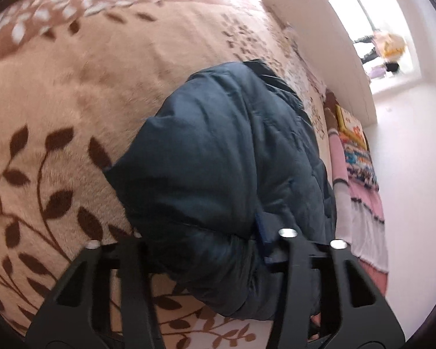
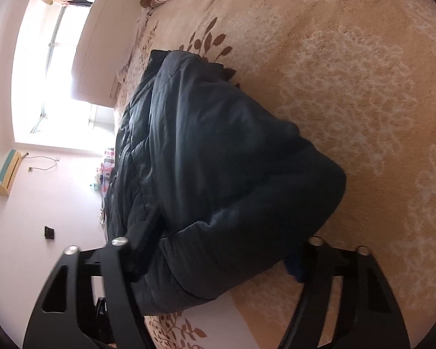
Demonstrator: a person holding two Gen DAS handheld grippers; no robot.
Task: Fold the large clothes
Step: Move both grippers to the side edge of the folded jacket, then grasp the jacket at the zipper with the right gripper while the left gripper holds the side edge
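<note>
A: Nearest, left tongs — fingers either side of the dark blue padded jacket, its near fold bulging between them. Pads pressing? Can't tell.

B: Right tongs likewise straddle the jacket's near edge — grip not clear either.

A: Jacket lies bundled on the bed's tan leaf-print blanket. Beyond, a headboard, then a bright window.
</note>
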